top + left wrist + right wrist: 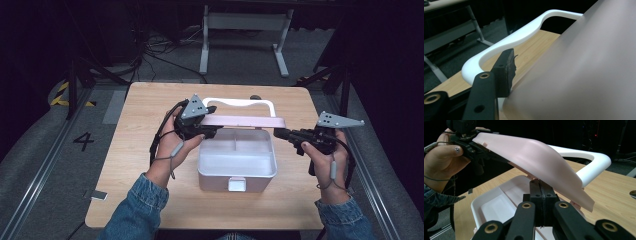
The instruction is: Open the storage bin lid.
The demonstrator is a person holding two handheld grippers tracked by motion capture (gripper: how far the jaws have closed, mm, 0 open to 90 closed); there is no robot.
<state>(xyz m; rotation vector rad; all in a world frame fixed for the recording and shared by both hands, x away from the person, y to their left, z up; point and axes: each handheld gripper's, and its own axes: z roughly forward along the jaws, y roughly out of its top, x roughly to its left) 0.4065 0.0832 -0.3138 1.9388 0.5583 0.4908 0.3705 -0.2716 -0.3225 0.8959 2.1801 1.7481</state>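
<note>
box (237,165) mid-table, pink lid (245,121) half up over its far side | left gripper (207,121) clamped on lid's left edge, right gripper (278,134) jaws together, empty, by box's right rim | I'd worry that thin edge slips and the lid slams

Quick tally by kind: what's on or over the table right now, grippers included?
Grippers: 2 (left gripper, right gripper)
Boxes: 1 (white box, with pink lid raised and white handle)
Small dark round things at the table's far edge: 1 (disc, too small to identify)
Total: 4
</note>
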